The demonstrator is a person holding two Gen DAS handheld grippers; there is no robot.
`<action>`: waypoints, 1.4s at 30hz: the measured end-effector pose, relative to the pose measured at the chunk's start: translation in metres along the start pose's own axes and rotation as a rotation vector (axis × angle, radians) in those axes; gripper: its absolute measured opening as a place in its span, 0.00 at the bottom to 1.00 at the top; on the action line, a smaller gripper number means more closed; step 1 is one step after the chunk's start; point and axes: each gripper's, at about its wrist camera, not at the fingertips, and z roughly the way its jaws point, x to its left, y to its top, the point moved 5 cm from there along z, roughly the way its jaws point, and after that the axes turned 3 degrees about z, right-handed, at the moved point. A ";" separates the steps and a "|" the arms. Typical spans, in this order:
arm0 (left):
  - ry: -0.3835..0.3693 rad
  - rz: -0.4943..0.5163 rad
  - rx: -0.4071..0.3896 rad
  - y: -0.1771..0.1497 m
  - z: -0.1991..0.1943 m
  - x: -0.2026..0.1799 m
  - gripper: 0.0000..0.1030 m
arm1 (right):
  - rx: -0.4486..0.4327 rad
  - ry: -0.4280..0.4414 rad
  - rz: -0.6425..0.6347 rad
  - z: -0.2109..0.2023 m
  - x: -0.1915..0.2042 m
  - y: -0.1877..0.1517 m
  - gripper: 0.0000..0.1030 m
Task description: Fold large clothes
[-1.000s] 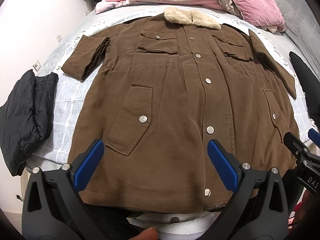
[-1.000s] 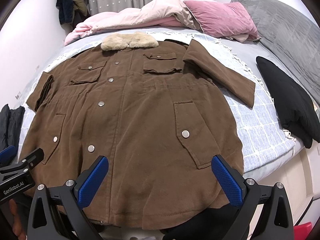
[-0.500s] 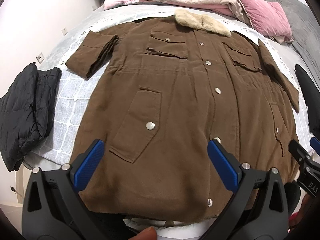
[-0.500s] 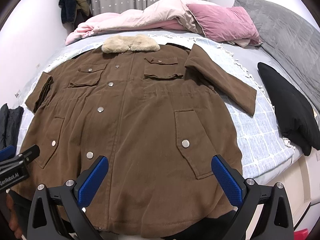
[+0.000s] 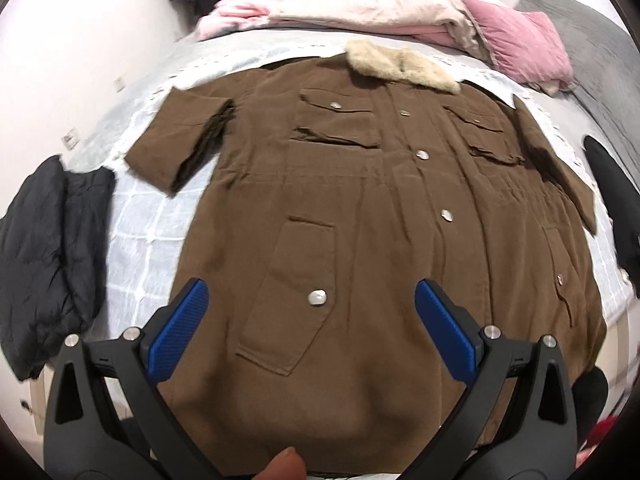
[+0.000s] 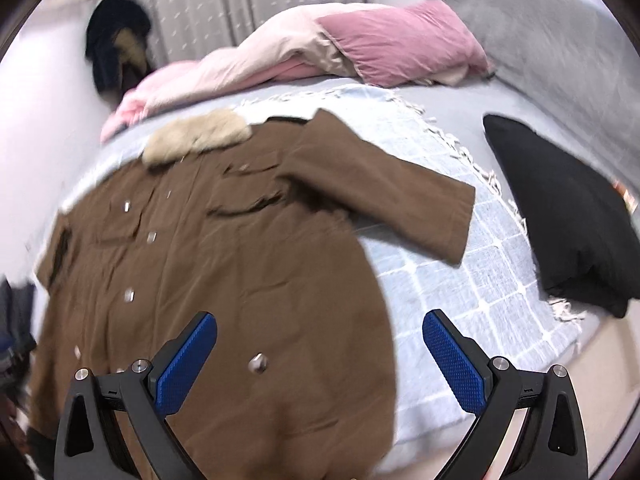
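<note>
Black jacket [image 5: 48,256] is lying at the bed's [image 5: 132,216] left edge, and the brown coat [image 5: 380,240] is lying flat, buttoned, face-up mid-bed with its fur collar [image 5: 400,65] toward the pillows [image 6: 400,40]. Left gripper [image 5: 312,320] is hovering over the coat's lower left pocket, fingers wide apart, nothing held. Right gripper [image 6: 320,356] is hovering over the coat's right hem edge, also spread and empty; view is motion-blurred.

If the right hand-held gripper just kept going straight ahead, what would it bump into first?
Most likely the brown coat: the right hand-held gripper, jaws wide apart, points across its right edge, where the checked blanket begins. Blur and unclear depth leave it uncertain which it would touch first.
</note>
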 end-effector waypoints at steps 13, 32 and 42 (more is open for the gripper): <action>-0.216 -0.068 -0.093 0.017 -0.011 -0.007 1.00 | 0.151 -0.070 0.297 0.114 -0.146 0.057 1.00; -0.230 -0.076 -0.064 0.024 0.016 -0.034 1.00 | 0.136 -0.169 0.274 0.170 -0.150 0.092 0.12; -0.181 -0.060 -0.106 0.035 0.010 -0.029 1.00 | -0.119 -0.460 0.156 0.058 -0.211 0.158 0.07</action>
